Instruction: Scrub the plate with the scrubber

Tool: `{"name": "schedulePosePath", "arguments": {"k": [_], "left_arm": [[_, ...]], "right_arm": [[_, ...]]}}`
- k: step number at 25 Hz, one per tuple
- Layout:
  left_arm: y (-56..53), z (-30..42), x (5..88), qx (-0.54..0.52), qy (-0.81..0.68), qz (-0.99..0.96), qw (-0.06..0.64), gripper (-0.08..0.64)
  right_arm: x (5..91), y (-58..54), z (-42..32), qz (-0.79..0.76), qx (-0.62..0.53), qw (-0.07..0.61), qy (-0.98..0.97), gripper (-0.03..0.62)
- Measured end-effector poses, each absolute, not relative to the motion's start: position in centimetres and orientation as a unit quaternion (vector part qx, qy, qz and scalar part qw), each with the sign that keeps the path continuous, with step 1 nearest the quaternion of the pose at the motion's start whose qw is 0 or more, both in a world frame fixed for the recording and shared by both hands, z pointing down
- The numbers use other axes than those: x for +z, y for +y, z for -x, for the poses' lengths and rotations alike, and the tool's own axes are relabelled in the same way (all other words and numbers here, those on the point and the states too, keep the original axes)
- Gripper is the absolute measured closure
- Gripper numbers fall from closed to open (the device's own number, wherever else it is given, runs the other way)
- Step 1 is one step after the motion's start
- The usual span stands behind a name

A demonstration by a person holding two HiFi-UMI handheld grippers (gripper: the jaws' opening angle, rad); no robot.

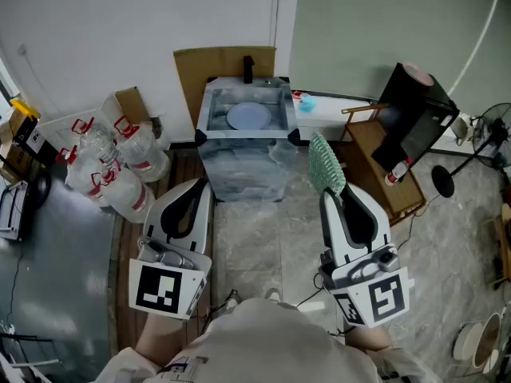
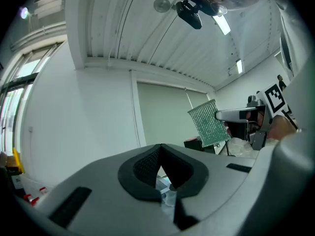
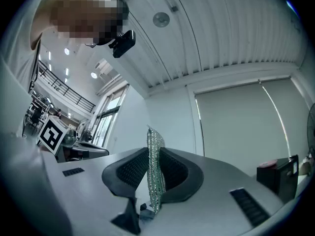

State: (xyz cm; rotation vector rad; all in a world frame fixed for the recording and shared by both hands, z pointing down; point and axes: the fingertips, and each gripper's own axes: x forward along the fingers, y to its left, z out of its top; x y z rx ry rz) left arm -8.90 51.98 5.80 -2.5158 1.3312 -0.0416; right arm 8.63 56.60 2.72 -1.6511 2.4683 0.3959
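Your left hand-held gripper (image 1: 200,186) is closed on nothing and hangs well short of the sink (image 1: 203,112). The plate (image 1: 248,116) lies flat in the basin, ahead of you and between the two tools. Your right hand-held gripper (image 1: 329,195) pinches the scrubber (image 1: 326,164) by its lower edge, with the mesh standing upright. Bring the right one forward and down, tip the mesh flat onto the plate, and rub in small circles. If the plate slides, steady its rim with the left. The basin looks wet, though that is hard to judge from here.

One plate (image 1: 248,116), one scrubber (image 1: 326,164), one sink (image 1: 206,112), one cardboard sheet (image 1: 192,72), two grippers: left gripper (image 1: 203,184), right gripper (image 1: 329,195).
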Motion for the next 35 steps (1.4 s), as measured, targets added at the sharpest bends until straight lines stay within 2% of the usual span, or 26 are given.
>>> {"name": "schedulePosePath", "arguments": {"k": [9, 18, 25, 29, 35], "left_arm": [[52.2, 5.2, 6.9, -0.03, 0.466, 0.879, 0.1, 0.545], [52.5, 2.6, 8.2, -0.041, 0.485, 0.866, 0.113, 0.545], [52.8, 1.0, 9.7, -0.066, 0.498, 0.86, 0.094, 0.545], [51.8, 0.6, 10.8, -0.062, 0.496, 0.861, 0.097, 0.545], [47.9, 0.1, 12.4, -0.061, 0.491, 0.864, 0.092, 0.543]], "right_arm": [[3.7, 56.3, -11.9, 0.545, 0.109, 0.082, 0.827, 0.489], [5.1, 55.8, -15.2, 0.528, 0.1, 0.073, 0.84, 0.489], [6.9, 55.0, -17.2, 0.519, 0.081, 0.066, 0.849, 0.489], [9.0, 53.2, -17.5, 0.522, 0.067, 0.036, 0.85, 0.489], [10.7, 49.4, -17.8, 0.521, 0.055, 0.037, 0.851, 0.489]]}}
